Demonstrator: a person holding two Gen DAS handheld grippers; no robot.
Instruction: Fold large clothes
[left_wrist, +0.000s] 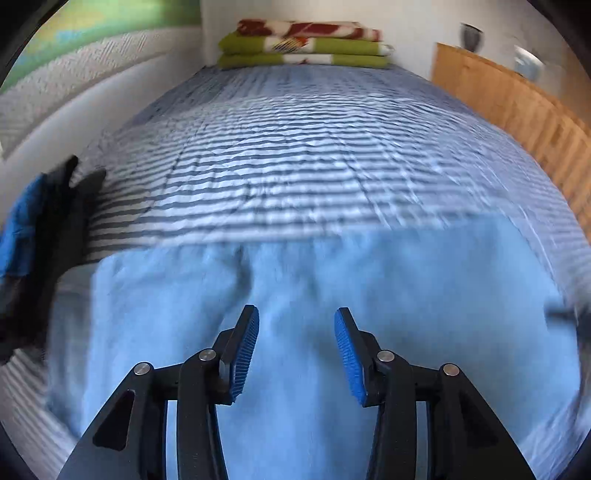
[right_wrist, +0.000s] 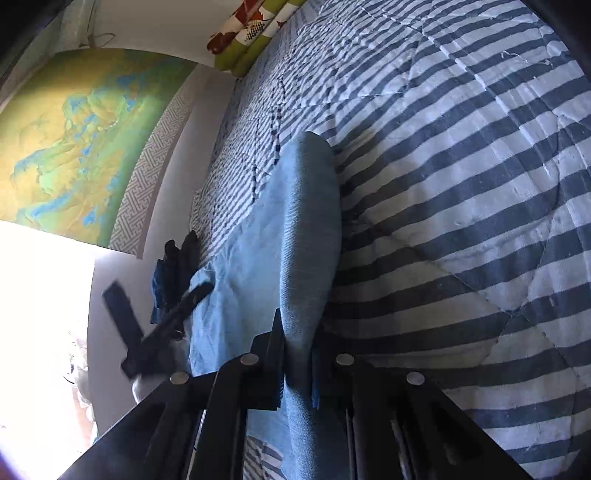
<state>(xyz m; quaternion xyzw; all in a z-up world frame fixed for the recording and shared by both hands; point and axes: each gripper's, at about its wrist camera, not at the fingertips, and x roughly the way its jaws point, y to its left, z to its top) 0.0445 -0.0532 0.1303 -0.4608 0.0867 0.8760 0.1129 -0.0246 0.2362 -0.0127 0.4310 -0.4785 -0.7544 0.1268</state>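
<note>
Here, a light blue garment (left_wrist: 303, 295) is lying spread on a bed under a blue-and-white striped quilt (left_wrist: 295, 155), taking up the quilt's near end in the left wrist view, its far hem running straight across the stripes.

Left gripper (left_wrist: 296, 349) is hovering over the cloth, jaws standing apart, blue ribbed pads (left_wrist: 245, 354) facing each other with nothing pinched between them; fabric showing only beneath. The picture is smeared, especially toward the sides.

Right gripper (right_wrist: 297, 363) is clenching a raised fold of the same garment (right_wrist: 306, 236): the cloth is standing up as a ridge from between the jaws and running away along the quilt (right_wrist: 461, 177), with the rest of it lying flat toward the wall-side edge of the bed.

A dark garment with a bright blue patch (left_wrist: 40, 236) is sitting at the bed's left edge, touching the blue cloth's corner. Folded green, white and red blankets (left_wrist: 303, 44) are stacked at the far end of the bed. A wooden panel (left_wrist: 517, 110) is running along the right edge. A green and yellow relief map (right_wrist: 81, 133) is hanging on the wall beside the bed.
</note>
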